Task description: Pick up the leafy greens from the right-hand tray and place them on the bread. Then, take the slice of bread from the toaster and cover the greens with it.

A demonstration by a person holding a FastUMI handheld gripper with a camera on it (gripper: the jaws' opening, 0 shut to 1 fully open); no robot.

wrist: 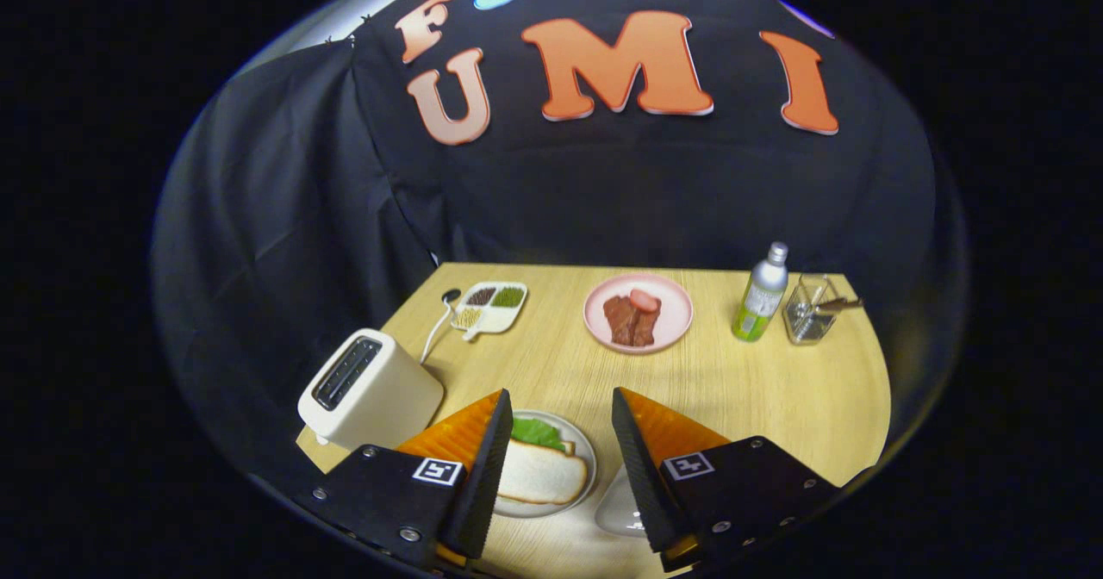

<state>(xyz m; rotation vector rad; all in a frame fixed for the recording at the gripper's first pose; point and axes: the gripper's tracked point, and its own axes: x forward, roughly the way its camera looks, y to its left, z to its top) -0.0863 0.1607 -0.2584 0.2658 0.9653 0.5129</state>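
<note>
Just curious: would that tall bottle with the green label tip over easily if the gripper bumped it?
Probably. The bottle stands tall and narrow on the table, so a nudge near its cap could topple it. Being round, it would likely roll. The gripper is open and well short of it.

A staged kitchen table inside a recording booth is shown. A pale wooden tabletop is backed by draped black cloth instead of room walls. A cream two-slot toaster, a pink plate of meat, a white divided dish of seeds and a green-labelled bottle are laid out on it.
</note>
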